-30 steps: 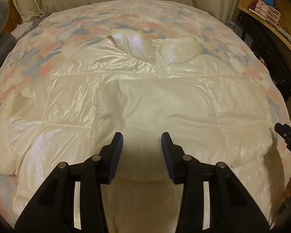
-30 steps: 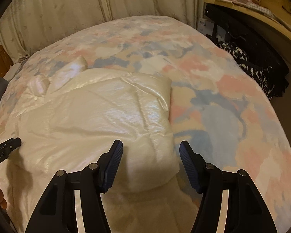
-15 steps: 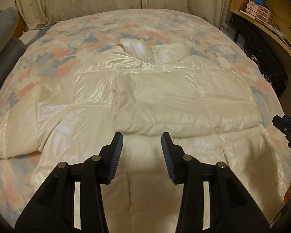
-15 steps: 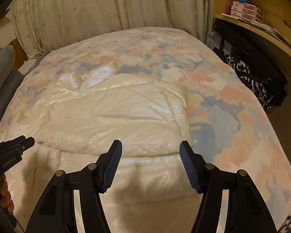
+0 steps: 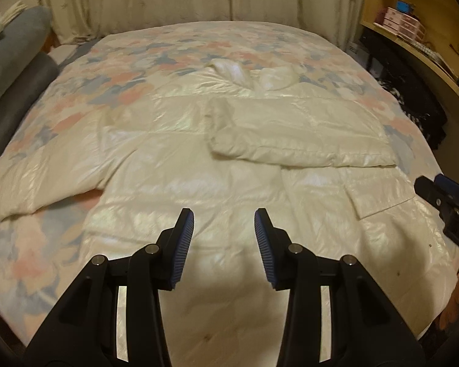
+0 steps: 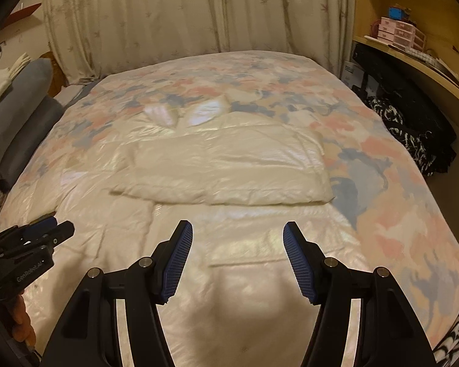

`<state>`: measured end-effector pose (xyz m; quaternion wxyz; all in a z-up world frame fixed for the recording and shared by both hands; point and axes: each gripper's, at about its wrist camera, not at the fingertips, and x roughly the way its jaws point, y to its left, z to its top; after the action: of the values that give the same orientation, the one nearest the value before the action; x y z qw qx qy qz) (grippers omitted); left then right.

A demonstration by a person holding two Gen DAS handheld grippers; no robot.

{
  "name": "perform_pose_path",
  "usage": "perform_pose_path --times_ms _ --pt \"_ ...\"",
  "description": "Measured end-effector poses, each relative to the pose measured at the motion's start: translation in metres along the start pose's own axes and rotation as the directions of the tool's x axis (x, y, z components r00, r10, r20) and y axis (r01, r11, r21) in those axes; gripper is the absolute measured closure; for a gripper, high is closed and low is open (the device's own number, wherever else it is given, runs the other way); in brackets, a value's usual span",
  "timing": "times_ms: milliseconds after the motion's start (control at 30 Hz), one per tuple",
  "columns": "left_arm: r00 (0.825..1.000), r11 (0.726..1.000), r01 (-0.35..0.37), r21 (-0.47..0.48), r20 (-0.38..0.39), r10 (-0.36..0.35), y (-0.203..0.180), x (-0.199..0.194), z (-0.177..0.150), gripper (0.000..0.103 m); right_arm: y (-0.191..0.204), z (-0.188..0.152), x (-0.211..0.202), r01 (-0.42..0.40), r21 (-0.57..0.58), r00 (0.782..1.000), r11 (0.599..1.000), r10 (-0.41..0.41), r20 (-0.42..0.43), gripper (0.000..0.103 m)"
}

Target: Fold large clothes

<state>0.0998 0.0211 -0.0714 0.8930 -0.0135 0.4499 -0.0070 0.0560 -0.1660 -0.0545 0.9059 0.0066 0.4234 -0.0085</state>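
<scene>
Left gripper (image 5: 224,226), lower centre of frame: jaws narrowly parted, empty. Right gripper (image 6: 238,238): jaws wider, empty. Both hover over the white puffer jacket (image 5: 199,189), spread mid-frame on the floral bedspread (image 6: 397,208), one sleeve (image 6: 223,177) folded across its chest. Farther back: curtains (image 6: 168,15); upper right, wooden shelf (image 6: 413,46).

jacket's (image 5: 199,183) near hem hidden behind gripper arms, shelf boxes (image 6: 396,32) too small to read
</scene>
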Motion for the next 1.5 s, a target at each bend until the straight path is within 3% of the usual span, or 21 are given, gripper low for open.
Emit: perform_pose_path --times_ms 200,367,500,567,1067,1233,1500 --pt "1.0 0.994 0.022 -0.104 -0.015 -0.024 0.033 -0.019 -0.022 0.065 0.036 -0.026 -0.025 -0.044 -0.043 0.999 0.998 0.043 -0.011 0.04" --pt "1.0 0.989 0.003 -0.147 0.005 -0.003 0.057 -0.035 -0.038 0.064 0.07 -0.037 -0.036 -0.081 -0.092 0.997 0.992 0.08 -0.017 0.04" --pt "0.999 0.984 -0.02 -0.178 0.035 0.027 0.084 -0.049 -0.046 0.047 0.103 -0.042 -0.038 -0.112 -0.143 0.994 0.983 0.108 -0.029 0.04" --pt "0.998 0.981 -0.022 -0.192 0.05 0.032 0.095 -0.055 -0.049 0.045 0.122 -0.044 -0.04 -0.13 -0.167 0.991 0.977 0.126 -0.032 0.04" --pt "0.997 0.937 -0.044 -0.346 0.049 0.065 0.201 -0.058 -0.067 0.044 0.247 -0.047 -0.034 -0.242 -0.305 0.97 0.921 0.236 -0.056 0.04" --pt "0.996 0.899 -0.05 -0.436 0.042 0.076 0.249 -0.046 -0.077 0.043 0.286 -0.041 -0.02 -0.265 -0.339 0.963 0.903 0.265 -0.049 0.04" --pt "0.998 0.797 0.002 -0.604 0.05 0.035 0.342 -0.012 -0.087 0.043 0.351 -0.021 0.027 -0.285 -0.378 0.955 0.881 0.293 -0.037 0.04"
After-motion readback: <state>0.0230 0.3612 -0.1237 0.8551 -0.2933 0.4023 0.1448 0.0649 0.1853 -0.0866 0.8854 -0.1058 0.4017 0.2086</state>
